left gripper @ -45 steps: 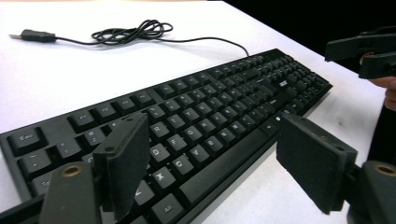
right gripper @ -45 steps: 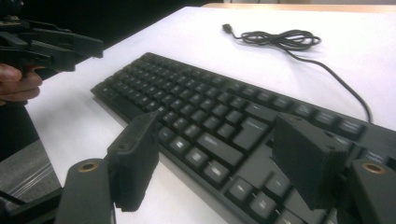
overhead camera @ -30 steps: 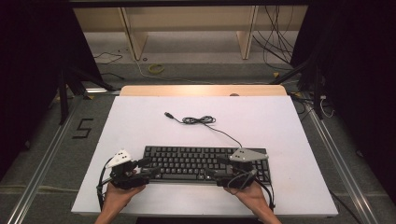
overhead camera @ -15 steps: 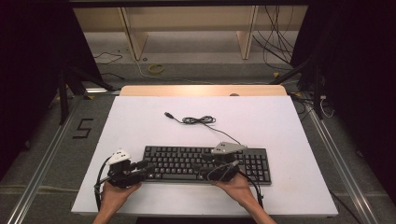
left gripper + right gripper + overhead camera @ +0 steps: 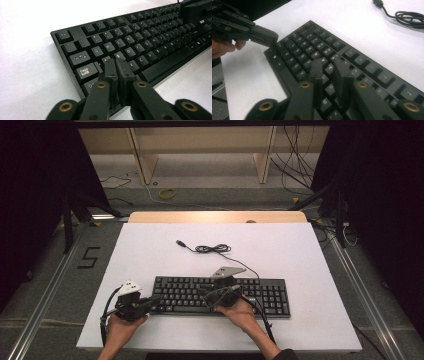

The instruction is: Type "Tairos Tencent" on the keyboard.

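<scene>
my L claw (image 5: 116, 65): jaws pressed together, nothing btwn, tips over keyboard (image 5: 140, 47) left end
my R claw (image 5: 329, 66): jaws just closing, narrow gap, empty, above mid keys

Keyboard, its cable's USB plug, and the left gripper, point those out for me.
keyboard (image 5: 267, 296), high view, on the number pad at its right end.
USB plug (image 5: 179, 242), high view, on the cable's free end on the white table.
left gripper (image 5: 116, 62), left gripper view, at the shut tips over the keys.

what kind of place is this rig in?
Probably a lab recording bay, not an office: a white table bearing one black keyboard, dark curtains on both sides, floor rails, and loose cables by bare wooden shelving.
</scene>
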